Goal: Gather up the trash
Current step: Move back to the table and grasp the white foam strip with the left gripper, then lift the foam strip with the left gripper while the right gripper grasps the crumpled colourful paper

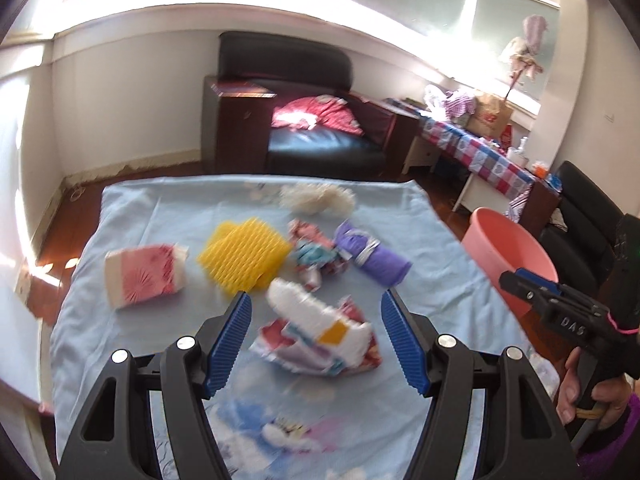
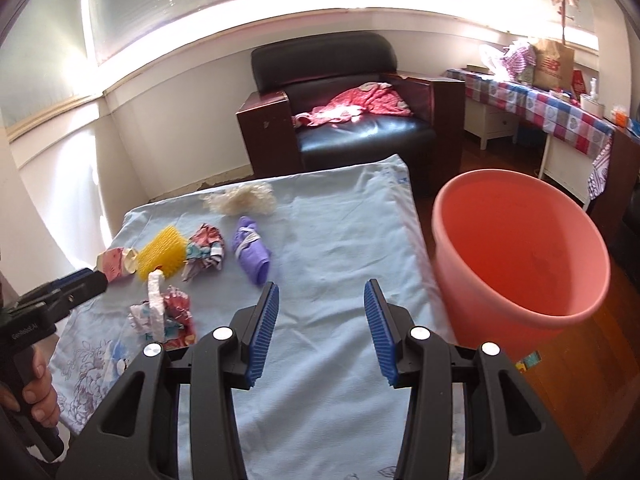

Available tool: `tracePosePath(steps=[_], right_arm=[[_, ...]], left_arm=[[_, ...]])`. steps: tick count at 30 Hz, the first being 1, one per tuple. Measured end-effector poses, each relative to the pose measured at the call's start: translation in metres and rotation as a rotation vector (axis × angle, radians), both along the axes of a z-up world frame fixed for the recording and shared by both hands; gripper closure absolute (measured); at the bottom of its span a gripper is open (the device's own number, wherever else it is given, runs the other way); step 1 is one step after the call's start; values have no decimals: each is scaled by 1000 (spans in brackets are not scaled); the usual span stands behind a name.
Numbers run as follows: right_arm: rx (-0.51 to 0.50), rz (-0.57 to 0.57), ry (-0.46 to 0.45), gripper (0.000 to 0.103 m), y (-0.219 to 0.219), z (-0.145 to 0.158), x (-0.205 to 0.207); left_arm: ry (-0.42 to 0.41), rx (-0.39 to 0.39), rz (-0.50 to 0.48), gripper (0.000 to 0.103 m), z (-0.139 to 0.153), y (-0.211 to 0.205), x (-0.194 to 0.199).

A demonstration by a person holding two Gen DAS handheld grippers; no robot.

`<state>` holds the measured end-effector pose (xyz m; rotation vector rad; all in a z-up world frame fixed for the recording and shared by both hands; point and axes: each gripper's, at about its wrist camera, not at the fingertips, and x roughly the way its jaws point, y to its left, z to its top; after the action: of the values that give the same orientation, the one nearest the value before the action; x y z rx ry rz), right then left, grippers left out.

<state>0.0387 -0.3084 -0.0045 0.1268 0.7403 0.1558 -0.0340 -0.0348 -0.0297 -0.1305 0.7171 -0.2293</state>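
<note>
1. Here, in the left wrist view, the left gripper (image 1: 316,336) hangs with its jaws spread wide and nothing between them, over the wrapper wad (image 1: 320,340) on the blue sheet (image 1: 120,208).
2. Beyond the wad lie a yellow mesh (image 1: 244,254), a pink cup (image 1: 146,274), a purple roll (image 1: 370,254) and a pale tuft (image 1: 318,198).
3. Risk: the wad looks loose and layered, so a shallow pinch may shed pieces or snag the sheet.
4. In the right wrist view, the right gripper (image 2: 322,334) is likewise released and empty, over bare sheet right of the wad (image 2: 162,314).
5. The bucket (image 2: 520,312) stands just off the sheet's right edge; I judge that path open, though a swing could knock its rim.
</note>
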Motion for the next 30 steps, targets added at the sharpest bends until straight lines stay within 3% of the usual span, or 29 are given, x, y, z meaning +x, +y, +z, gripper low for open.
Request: tracePosePath(steps=[8,14,22,25,30], right_arm=[[-1,80,26,58,26,-9,4],[-4,124,45,58,38,-16,4],[18,157,63,58,42,-22,2],[20,181,65,58,45,-23,0],[35,232,81,58,55,-26,2]], left_arm=[[115,-68,27,43,-26,11,7],[150,-104,-7,44,-17,-12,23],[252,-1,39,44,-33,-44,47],[284,6,47,54,-44,-38,48],[291,-95,16,65,-46,-14,37]])
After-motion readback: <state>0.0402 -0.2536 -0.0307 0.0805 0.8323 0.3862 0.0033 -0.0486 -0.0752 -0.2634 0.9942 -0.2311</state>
